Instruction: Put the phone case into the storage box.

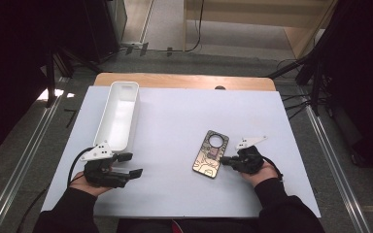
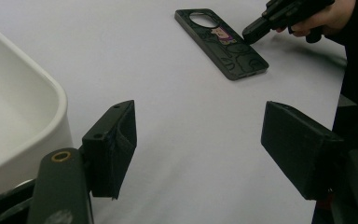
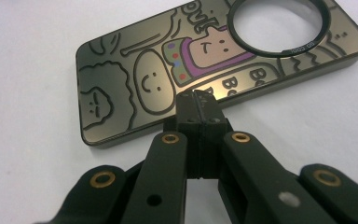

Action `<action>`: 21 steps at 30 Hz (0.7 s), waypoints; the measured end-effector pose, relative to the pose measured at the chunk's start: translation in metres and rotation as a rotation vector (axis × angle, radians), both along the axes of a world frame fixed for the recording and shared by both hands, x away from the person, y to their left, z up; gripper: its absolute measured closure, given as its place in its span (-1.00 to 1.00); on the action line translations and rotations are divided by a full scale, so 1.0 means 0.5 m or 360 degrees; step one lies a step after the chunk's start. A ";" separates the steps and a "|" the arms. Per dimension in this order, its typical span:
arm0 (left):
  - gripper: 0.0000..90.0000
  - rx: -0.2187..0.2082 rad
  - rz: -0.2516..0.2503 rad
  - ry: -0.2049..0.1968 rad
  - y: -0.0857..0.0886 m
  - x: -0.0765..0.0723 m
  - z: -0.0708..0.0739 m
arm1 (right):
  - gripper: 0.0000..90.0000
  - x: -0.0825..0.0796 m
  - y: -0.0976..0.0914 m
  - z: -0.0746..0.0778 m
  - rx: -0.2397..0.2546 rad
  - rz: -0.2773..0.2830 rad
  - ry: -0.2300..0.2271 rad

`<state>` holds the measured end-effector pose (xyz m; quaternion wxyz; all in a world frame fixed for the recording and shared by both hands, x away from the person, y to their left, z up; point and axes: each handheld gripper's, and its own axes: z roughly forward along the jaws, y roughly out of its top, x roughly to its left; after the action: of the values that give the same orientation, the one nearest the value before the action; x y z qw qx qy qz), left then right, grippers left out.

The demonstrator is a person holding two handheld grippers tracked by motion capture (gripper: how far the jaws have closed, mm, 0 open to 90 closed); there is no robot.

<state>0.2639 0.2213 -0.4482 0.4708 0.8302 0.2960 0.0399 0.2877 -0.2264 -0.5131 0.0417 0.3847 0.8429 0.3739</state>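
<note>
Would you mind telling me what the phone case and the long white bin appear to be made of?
Phone case: probably hard plastic with a glossy, mirror-like bronze face; light glares off it around the printed cartoon figures. Long white bin: likely moulded plastic, smooth and slightly shiny, with rounded corners and thin walls.

Dark cartoon-printed phone case (image 1: 211, 154), round camera hole, flat, apparently face-down

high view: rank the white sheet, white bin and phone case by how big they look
1. white sheet, covers most of the table
2. white bin, long and narrow
3. phone case, smallest, with the shut right gripper at its edge
</note>
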 end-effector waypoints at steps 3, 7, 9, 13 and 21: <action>-0.41 -0.0002 -0.0003 0.0000 0.000 0.000 0.000 | 0.96 0.007 0.014 -0.002 0.0020 0.0005 -0.0007; -0.41 -0.0002 -0.0003 0.0002 0.000 0.001 0.000 | 0.96 0.013 0.025 -0.004 0.0031 0.0004 -0.0017; -0.41 -0.0004 -0.0003 0.0002 0.000 0.001 0.000 | 0.96 0.016 0.032 -0.004 0.0041 -0.0004 -0.0015; -0.41 -0.0005 -0.0003 0.0004 0.000 0.002 0.000 | 0.96 0.022 0.046 -0.005 0.0055 -0.0016 -0.0010; -0.41 -0.0006 -0.0003 0.0002 0.001 0.002 -0.001 | 0.96 0.021 0.052 -0.005 0.0046 0.0001 0.0015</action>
<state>0.2651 0.2218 -0.4485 0.4722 0.8296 0.2955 0.0383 0.2980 -0.2005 -0.5154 0.0320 0.3869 0.8376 0.3843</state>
